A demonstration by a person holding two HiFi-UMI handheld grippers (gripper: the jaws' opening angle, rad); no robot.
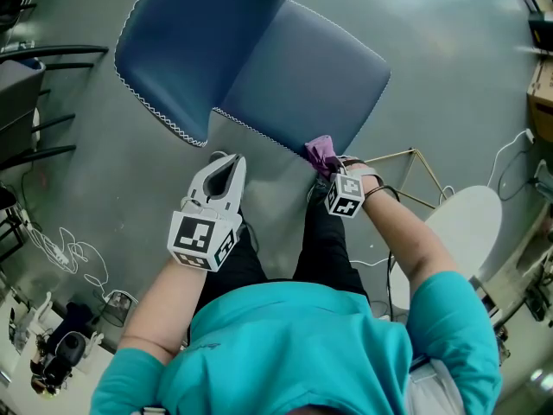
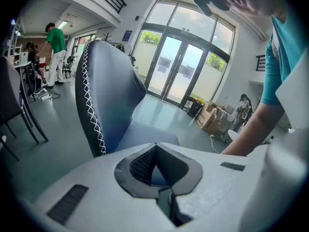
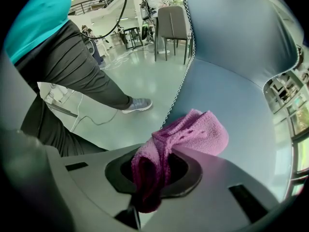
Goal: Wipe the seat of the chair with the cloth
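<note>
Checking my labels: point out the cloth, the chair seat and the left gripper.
cloth (image 3: 197,133), right gripper view, its bunched pink fold
chair seat (image 1: 302,76), head view, middle of the cushion
left gripper (image 1: 226,162), head view, between its fingertips

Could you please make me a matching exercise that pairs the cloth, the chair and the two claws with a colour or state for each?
Things:
1. cloth
2. chair
3. left claw
4. right claw

Colour or state:
A. shut, with nothing in it
B. blue-grey, with white stitching along the edge
C. pink
D. shut on the cloth

Pairs: 1-C, 2-B, 3-A, 4-D
</note>
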